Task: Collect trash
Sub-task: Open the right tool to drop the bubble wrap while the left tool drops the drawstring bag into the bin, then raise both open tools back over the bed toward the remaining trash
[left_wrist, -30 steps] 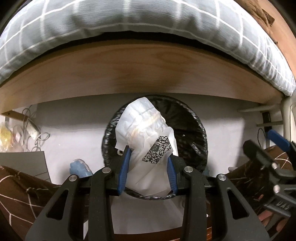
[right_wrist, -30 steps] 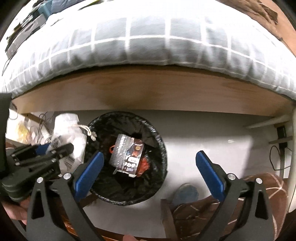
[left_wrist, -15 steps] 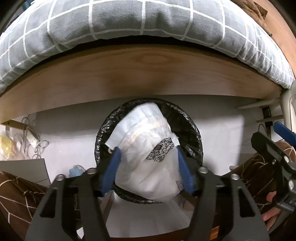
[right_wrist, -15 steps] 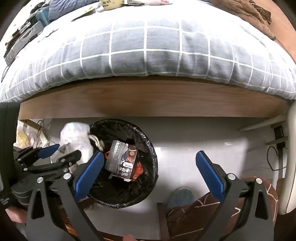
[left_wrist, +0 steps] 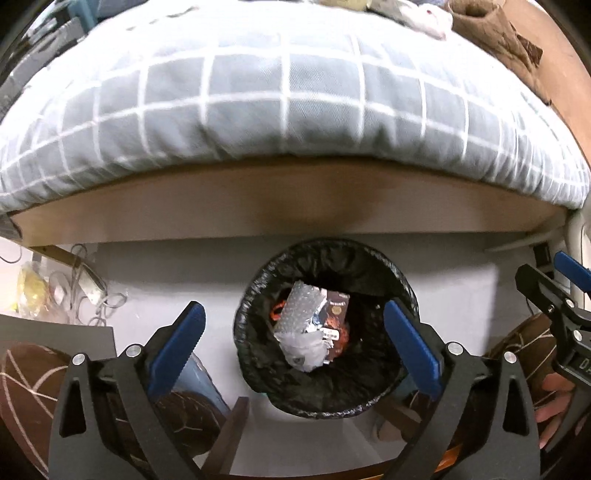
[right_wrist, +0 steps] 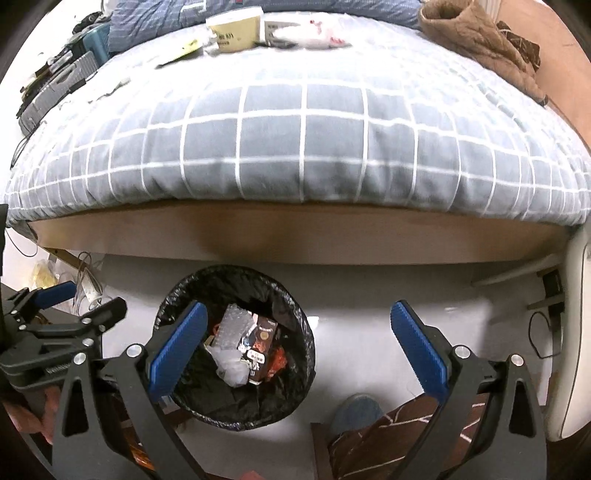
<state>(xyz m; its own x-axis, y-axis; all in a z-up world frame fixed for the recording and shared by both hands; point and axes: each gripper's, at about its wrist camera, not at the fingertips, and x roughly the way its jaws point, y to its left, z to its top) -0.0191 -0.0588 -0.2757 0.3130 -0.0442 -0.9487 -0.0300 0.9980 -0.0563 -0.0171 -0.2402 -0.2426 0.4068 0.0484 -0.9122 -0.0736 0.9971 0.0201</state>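
Note:
A round bin lined with a black bag stands on the pale floor below the bed; it also shows in the right wrist view. A crumpled white plastic bag lies inside it on top of a silver and dark snack wrapper; both show in the right wrist view, the bag and the wrapper. My left gripper is open and empty above the bin. My right gripper is open and empty, to the right of the bin. On the bed lie a beige cup and white litter.
A bed with a grey checked cover and wooden frame overhangs the bin. Cables and a yellow bag lie at the left. A brown garment lies on the bed. Brown patterned legs and a blue slipper are near the bottom.
My left gripper opened and let go of the white bag, which dropped into the bin. Both grippers rose and pulled back, so more of the bed shows.

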